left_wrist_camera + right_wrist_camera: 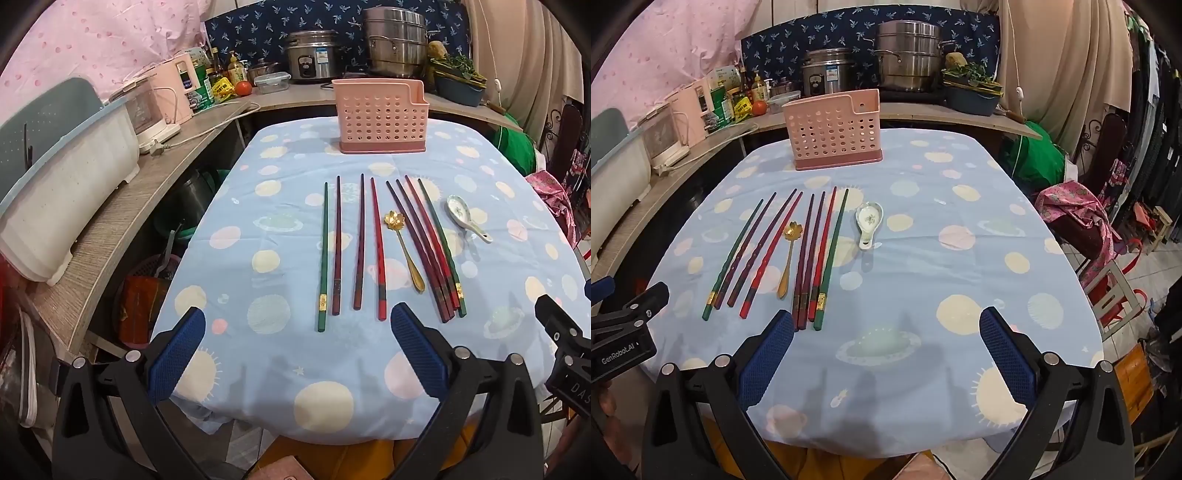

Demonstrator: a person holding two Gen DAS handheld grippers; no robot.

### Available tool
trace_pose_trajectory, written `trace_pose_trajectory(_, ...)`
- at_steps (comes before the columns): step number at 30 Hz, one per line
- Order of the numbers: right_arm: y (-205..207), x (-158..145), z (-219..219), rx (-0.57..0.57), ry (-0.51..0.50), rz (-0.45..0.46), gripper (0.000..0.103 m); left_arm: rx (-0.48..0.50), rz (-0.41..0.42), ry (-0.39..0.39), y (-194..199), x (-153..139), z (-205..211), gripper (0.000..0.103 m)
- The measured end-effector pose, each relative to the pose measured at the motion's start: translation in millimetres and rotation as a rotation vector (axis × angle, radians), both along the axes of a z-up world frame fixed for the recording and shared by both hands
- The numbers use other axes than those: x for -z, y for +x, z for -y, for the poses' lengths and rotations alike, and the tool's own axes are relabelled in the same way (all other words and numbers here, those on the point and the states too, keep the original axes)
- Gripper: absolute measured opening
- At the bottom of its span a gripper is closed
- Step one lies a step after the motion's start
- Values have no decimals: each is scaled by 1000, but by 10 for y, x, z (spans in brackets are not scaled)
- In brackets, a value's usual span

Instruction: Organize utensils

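Several red, green and dark chopsticks point(376, 247) point(812, 254) lie side by side on the blue tablecloth point(295, 354) point(923, 258). A gold flower spoon point(404, 247) point(788, 254) lies among them. A white ceramic spoon point(466, 218) point(868, 223) lies to their right. A pink perforated utensil holder point(380, 116) point(834, 129) stands upright at the table's far side. My left gripper point(297, 328) is open and empty, just short of the chopstick ends. My right gripper point(886, 328) is open and empty, right of the chopstick ends.
A wooden counter point(122, 206) runs along the left and back with a white bin point(62, 184), a pink kettle point(177, 88), a rice cooker point(314, 55) and a steel steamer pot point(395, 40). A chair with pink cloth point(1075, 218) stands at the right.
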State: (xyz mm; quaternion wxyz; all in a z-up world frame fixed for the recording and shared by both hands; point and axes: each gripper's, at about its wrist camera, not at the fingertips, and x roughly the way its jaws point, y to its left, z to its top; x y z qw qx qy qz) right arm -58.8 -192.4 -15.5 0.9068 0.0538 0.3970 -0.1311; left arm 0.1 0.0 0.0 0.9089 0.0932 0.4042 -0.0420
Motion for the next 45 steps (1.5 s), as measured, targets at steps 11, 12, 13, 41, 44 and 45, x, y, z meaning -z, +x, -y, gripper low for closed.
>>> trace_pose_trajectory(11, -55, -57, -25, 1, 1, 27, 96, 2, 2, 3, -41, 12, 49, 96)
trace_pose_trajectory(12, -55, -59, -27, 1, 0, 27, 96, 2, 0, 3, -40, 18, 60, 96)
trace_pose_trajectory(13, -52, -54, -29, 1, 0, 27, 96, 1, 0, 3, -49, 19, 70, 96)
trace_pose_trajectory(41, -46, -52, -49, -3, 1, 24, 96, 5, -5, 11, -38, 29, 83, 96)
trace_pose_trajectory(44, -41, -50, -58, -4, 2, 23, 96, 6, -3, 14, -37, 27, 84, 96)
trace_pose_trajectory(45, -40, -46, -59, -4, 1, 23, 96, 10, -5, 13, -37, 34, 68, 96)
